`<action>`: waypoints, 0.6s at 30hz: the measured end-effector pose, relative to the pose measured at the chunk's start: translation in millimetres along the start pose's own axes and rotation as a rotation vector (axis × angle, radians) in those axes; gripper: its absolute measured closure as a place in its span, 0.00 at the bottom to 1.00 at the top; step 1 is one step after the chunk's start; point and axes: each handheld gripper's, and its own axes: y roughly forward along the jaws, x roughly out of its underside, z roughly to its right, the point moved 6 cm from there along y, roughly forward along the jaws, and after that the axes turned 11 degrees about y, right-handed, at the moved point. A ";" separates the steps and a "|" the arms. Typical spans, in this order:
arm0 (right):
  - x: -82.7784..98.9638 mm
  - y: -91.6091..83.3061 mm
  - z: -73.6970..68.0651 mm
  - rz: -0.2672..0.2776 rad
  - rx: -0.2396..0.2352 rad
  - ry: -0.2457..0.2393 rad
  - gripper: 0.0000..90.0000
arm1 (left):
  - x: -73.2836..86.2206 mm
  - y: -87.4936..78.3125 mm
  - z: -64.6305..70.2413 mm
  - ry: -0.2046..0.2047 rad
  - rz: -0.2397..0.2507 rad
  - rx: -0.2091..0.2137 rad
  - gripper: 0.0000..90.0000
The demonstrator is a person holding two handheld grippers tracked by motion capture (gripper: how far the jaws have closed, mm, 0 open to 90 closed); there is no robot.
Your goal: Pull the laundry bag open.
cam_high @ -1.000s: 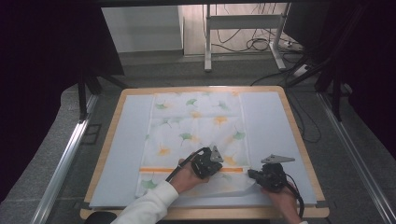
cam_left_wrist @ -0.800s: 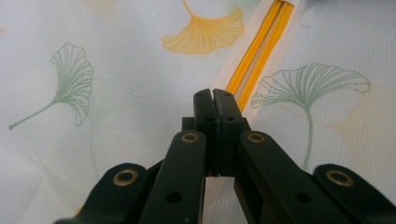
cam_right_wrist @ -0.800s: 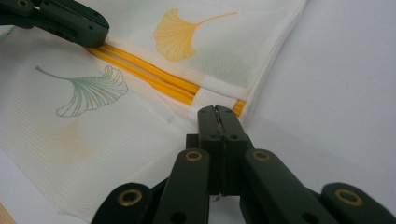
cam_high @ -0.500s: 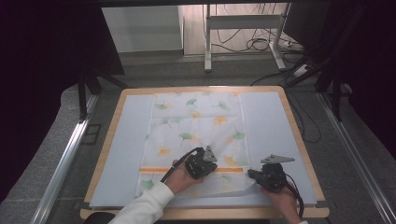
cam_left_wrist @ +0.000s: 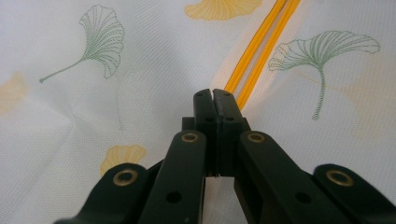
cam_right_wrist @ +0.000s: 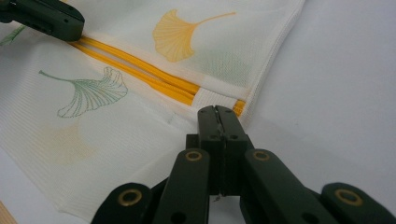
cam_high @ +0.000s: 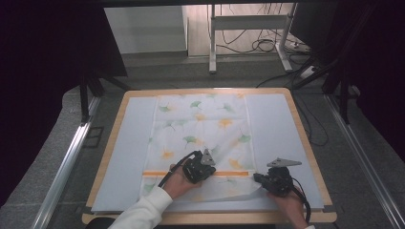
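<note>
No legible text, label, brand, number or sign was found on the cloth (cam_high: 200,129), the table (cam_high: 296,119) or either gripper body in any view.

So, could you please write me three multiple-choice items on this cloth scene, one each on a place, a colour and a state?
1. Where does the right gripper sit against the cloth?
A. at its far edge
B. at its near right side, by the stripe's end
C. off the table

2. What colour is the double stripe across the cloth?
A. orange
B. blue
C. black

3. How do the left gripper's jaws stand?
A. wide open
B. shut
C. clamped on a cup

Key: 1 B, the right gripper view shows its jaws at the stripe's end; 2 A, the stripe is orange; 3 B, the left gripper view shows the two jaws together over the cloth.
</note>
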 end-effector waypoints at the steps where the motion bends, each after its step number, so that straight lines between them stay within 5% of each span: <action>1: 0.0 0.2 0.0 0.002 0.000 0.002 1.00 | 0.4 -0.5 0.0 0.003 -0.003 0.000 1.00; 18: 0.0 0.3 0.2 0.003 -0.002 -0.001 1.00 | 9.9 -7.7 -4.0 -0.016 -0.015 -0.001 1.00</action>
